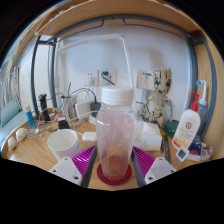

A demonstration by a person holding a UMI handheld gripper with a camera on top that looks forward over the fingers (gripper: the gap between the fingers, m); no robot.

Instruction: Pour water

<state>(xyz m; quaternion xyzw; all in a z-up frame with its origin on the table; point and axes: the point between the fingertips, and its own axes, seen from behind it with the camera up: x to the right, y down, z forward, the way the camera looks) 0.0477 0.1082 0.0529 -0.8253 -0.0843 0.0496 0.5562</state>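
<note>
A clear plastic bottle with a white cap stands upright on a dark red coaster on the wooden table. It stands between the two fingers of my gripper. The magenta pads lie close along its lower sides, and I see no clear squeeze on it. The bottle rests on the coaster by its own weight. A white cup stands on the table to the left of the bottle, just beyond the left finger.
A white bottle with red markings stands to the right with small items around it. Cables, jars and other clutter line the back of the table against the wall. A metal frame runs overhead.
</note>
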